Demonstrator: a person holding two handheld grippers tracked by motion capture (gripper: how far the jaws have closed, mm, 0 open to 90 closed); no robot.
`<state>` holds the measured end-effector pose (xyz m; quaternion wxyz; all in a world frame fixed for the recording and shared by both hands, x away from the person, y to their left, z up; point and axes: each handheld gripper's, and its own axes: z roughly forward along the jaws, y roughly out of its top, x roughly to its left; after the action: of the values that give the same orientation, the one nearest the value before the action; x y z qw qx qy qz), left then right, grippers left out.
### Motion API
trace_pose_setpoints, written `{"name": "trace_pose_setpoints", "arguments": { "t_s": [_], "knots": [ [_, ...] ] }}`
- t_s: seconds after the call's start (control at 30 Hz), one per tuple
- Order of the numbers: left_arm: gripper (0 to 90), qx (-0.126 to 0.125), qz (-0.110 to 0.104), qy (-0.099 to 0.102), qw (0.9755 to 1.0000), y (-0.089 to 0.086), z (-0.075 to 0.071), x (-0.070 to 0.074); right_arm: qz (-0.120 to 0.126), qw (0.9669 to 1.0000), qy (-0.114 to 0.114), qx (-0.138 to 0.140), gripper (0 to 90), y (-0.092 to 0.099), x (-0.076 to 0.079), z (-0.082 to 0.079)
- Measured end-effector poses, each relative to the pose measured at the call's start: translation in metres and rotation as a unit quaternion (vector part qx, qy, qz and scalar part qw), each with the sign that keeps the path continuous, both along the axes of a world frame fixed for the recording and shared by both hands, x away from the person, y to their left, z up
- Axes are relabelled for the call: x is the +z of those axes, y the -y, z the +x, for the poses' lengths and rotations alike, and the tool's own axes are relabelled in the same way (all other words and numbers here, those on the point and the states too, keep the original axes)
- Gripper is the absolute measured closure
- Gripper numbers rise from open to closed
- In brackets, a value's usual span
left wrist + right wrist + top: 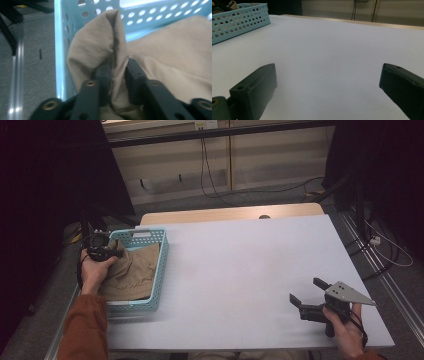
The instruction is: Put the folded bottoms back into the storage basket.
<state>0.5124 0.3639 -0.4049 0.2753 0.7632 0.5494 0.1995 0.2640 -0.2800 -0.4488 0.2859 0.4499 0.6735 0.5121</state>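
Table (240, 270): white top, bare across the middle.
Basket (159, 270): light blue, perforated, at the table's left edge.
Cloth (131, 270): tan, heaped in the basket; possibly a garment, hard to tell.
Left gripper (117, 75): jaws pinched on a raised fold of the cloth, by the basket wall.
Right gripper (310, 294): jaws wide apart, holding nothing, low over the table's near right.

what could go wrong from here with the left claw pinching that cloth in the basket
1. The left claw is shut on a narrow fold of the tan fabric cloth; the fold could slip out when lifted.
2. The cloth fills the light blue perforated plastic basket, so pulling might drag or tip the basket.
3. The right claw is open, far across the white table, not steadying the basket.
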Motion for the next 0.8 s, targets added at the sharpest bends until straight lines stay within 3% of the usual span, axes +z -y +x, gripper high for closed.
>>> {"name": "trace_pose_setpoints", "arguments": {
  "t_s": [0.07, 0.13, 0.4, 0.53, 0.57, 0.63, 0.67, 0.77, 0.8],
  "knots": [
    [64.0, -0.012, -0.019, 0.013, 0.9997, -0.002, -0.003, 0.002, 0.001, 1.0, -0.002, -0.001, 1.3, 0.001, 0.0, -0.001],
    [57.7, -0.004, -0.023, 0.032, 0.9992, -0.003, -0.006, 0.004, 0.003, 1.0, -0.002, -0.002, 1.3, 0.002, -0.001, -0.001],
    [40.5, 0.0, -0.021, 0.064, 0.9977, -0.001, -0.013, 0.013, 0.004, 1.0, -0.002, -0.002, 1.3, 0.003, -0.001, -0.001],
    [32.8, -0.002, -0.037, 0.082, 0.996, -0.002, -0.017, 0.018, 0.002, 1.0, -0.001, -0.002, 1.4, 0.003, -0.001, -0.002],
    [31.7, -0.011, -0.043, 0.077, 0.996, -0.003, -0.017, 0.018, 0.002, 1.0, -0.001, -0.001, 1.3, 0.003, -0.001, -0.002],
    [30.7, -0.011, -0.025, 0.087, 0.9958, -0.003, -0.02, 0.018, 0.002, 1.0, -0.001, -0.001, 1.3, 0.003, -0.001, -0.002],
    [23.5, -0.007, -0.03, 0.097, 0.9948, -0.005, -0.022, 0.019, 0.002, 1.0, -0.001, -0.002, 1.3, 0.003, -0.001, -0.002],
    [20.6, -0.008, -0.037, 0.112, 0.993, -0.008, -0.025, 0.02, 0.002, 1.0, -0.001, -0.004, 1.4, 0.003, -0.001, -0.002],
    [13.3, -0.004, -0.037, 0.127, 0.9911, -0.01, -0.028, 0.021, 0.001, 1.0, -0.001, -0.003, 1.4, 0.003, -0.001, -0.002]
  ]
}}
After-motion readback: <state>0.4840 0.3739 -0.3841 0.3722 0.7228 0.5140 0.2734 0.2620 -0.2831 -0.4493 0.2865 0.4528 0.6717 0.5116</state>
